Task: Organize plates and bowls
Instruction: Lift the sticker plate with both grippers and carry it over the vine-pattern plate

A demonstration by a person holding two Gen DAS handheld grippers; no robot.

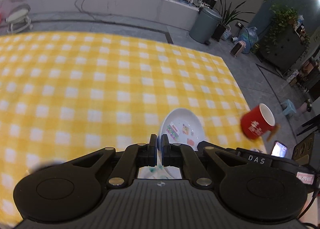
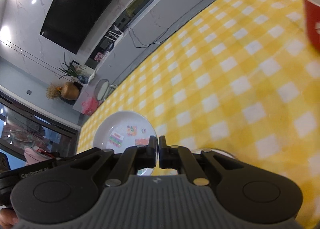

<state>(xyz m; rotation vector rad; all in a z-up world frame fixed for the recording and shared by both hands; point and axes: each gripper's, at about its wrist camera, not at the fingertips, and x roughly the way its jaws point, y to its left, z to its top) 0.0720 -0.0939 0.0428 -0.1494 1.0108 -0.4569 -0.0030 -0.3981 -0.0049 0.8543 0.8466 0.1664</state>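
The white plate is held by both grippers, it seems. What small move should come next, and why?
Probably carry the white plate a little further over the yellow checked cloth and lower it flat there. Both the left gripper and the right gripper are shut on its rim, it hangs clear of the cloth, and the red mug stands near the table's edge.

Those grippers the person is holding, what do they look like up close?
Both are mostly black plastic. The left gripper has two slim fingers with blue pads, jointed link arms with silver rivets, two round discs at its sides and a ribbed grey body bearing a small round emblem. White letters "DAS" show on a black part beside it. The right gripper is built alike, with faint "GenRobot" lettering at the left.
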